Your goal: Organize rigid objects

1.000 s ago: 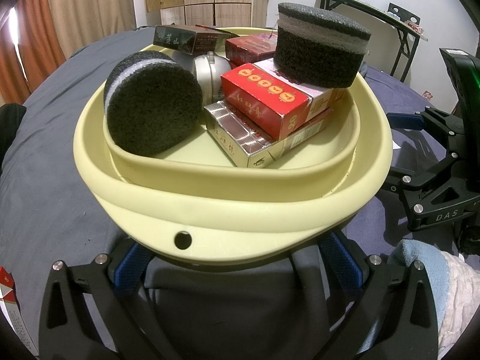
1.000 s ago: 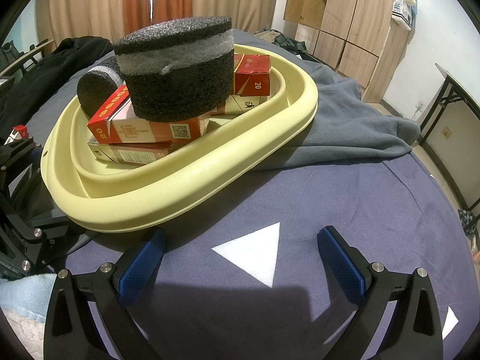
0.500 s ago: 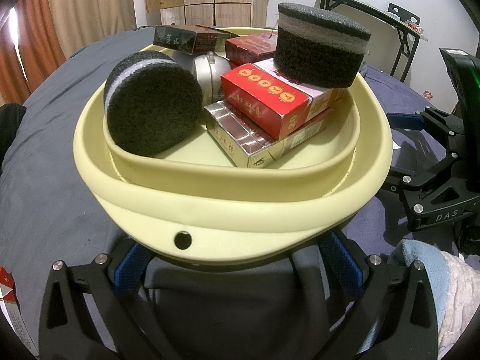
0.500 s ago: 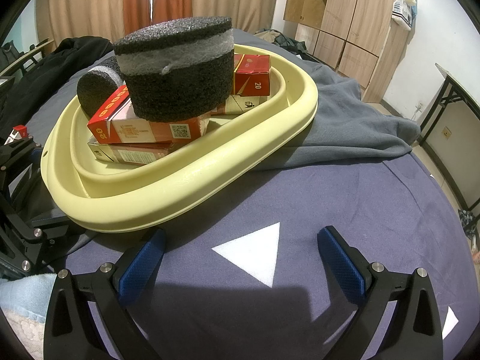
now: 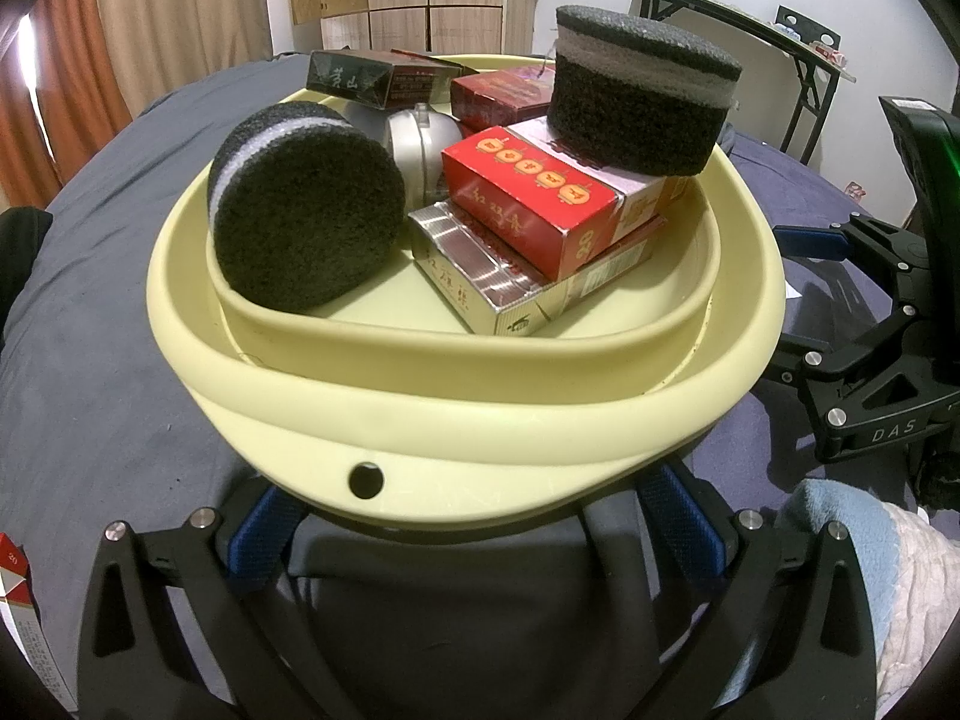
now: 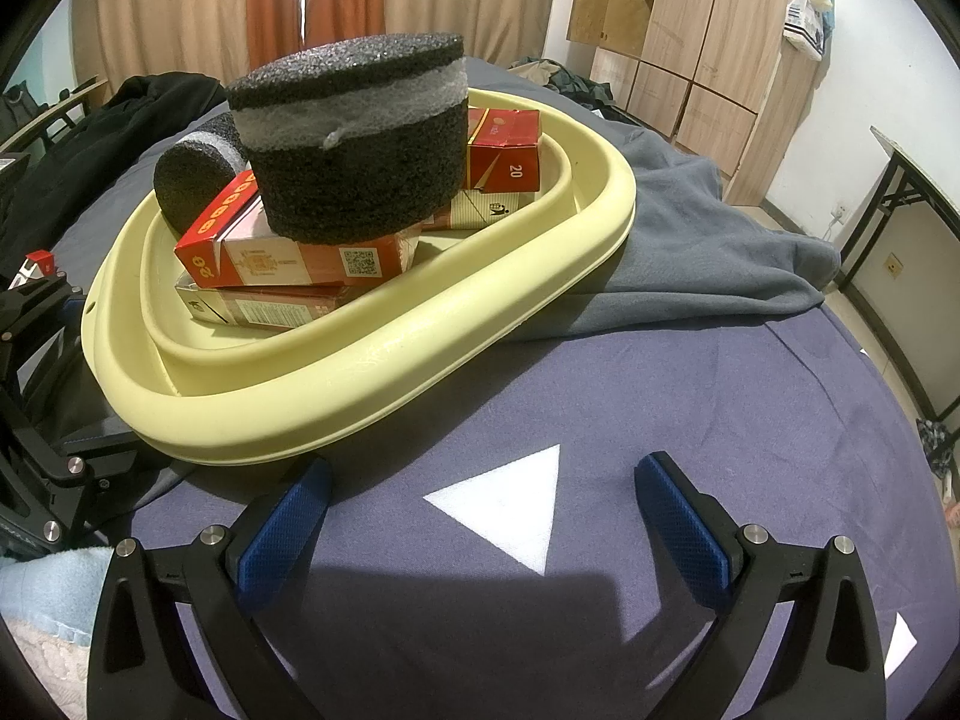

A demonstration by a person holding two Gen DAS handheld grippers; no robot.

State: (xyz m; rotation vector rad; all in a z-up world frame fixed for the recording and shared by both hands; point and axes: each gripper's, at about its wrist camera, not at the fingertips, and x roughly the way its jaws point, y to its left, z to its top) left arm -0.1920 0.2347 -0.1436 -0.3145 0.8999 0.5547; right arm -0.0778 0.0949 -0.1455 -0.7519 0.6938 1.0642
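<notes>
A pale yellow basin [image 5: 480, 420] [image 6: 372, 372] sits on a dark blue cloth. Inside it, a red carton [image 5: 528, 204] lies on a silver carton [image 5: 480, 276]. One black foam disc [image 5: 642, 96] [image 6: 354, 138] rests flat on the red carton. A second foam disc [image 5: 306, 222] leans on edge at the left. Behind them are a silver round tin [image 5: 420, 144], a dark carton [image 5: 372, 78] and another red carton [image 5: 498, 96]. My left gripper [image 5: 474, 531] is open, and the basin's near rim overhangs its fingertips. My right gripper [image 6: 480, 510] is open beside the basin, over a white paper triangle [image 6: 510, 504].
A grey cloth [image 6: 690, 240] lies bunched behind the basin. A red and white carton [image 5: 15, 594] lies at the left edge. A light blue towel [image 5: 840, 540] is at the near right. The right gripper's body [image 5: 870, 360] stands right of the basin.
</notes>
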